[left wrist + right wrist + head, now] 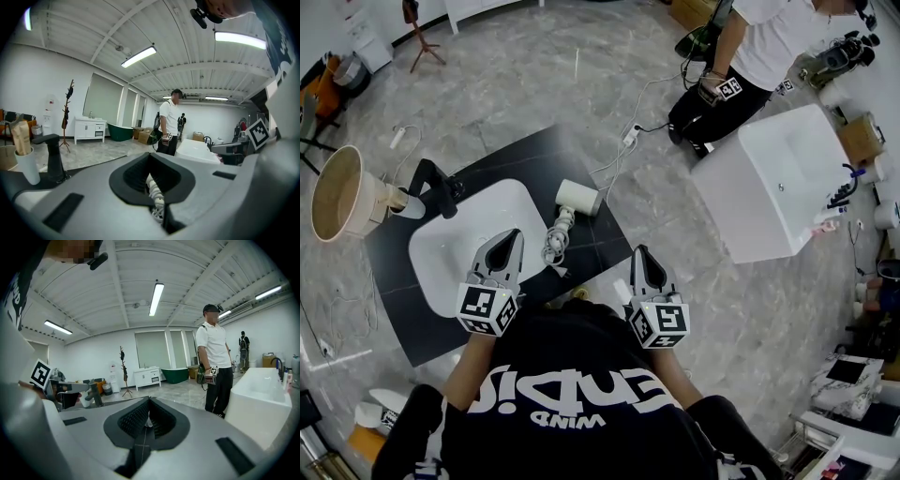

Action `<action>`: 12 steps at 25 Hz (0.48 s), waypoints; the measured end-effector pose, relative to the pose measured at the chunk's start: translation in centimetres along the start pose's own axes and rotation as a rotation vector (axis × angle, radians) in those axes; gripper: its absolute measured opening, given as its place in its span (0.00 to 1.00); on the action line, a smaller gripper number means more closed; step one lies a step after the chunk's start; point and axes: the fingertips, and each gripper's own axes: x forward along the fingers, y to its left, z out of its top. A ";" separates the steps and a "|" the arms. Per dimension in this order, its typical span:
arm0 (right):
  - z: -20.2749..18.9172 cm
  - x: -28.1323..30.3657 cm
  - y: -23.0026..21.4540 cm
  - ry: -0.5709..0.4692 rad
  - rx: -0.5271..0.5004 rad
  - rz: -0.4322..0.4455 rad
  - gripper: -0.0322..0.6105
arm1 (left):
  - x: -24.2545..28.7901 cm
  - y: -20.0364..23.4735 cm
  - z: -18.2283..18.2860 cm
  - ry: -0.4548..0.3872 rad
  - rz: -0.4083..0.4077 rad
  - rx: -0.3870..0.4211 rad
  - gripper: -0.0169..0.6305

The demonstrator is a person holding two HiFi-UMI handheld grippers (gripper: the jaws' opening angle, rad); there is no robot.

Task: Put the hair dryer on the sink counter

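Looking down from the head view, we see the white hair dryer (578,198) lying on its side on the black sink counter (534,155), just right of the white basin (441,267). Its coiled cord (554,242) trails from it toward us. A black faucet (437,184) stands at the basin's far left edge, with a white cup (409,203) just beside it and a round tan basket (336,192) further left. We hold the left gripper (513,233) above the basin's near right corner with its jaws pressed together. In the left gripper view the coiled cord shows through the notch ahead of the tips, but we cannot tell whether they touch it, and from above it lies just right of them. We hold the right gripper (638,250) over the counter's near right corner, its jaws also together with nothing in them, apart from the dryer. Across the marble floor, a person in a white shirt (761,42) stands beside a white tub-like fixture (769,183).
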 end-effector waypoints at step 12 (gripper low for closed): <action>0.0 0.9 0.4 0.004 0.001 0.015 0.09 | 0.2 0.5 -0.7 0.029 0.011 -0.026 0.04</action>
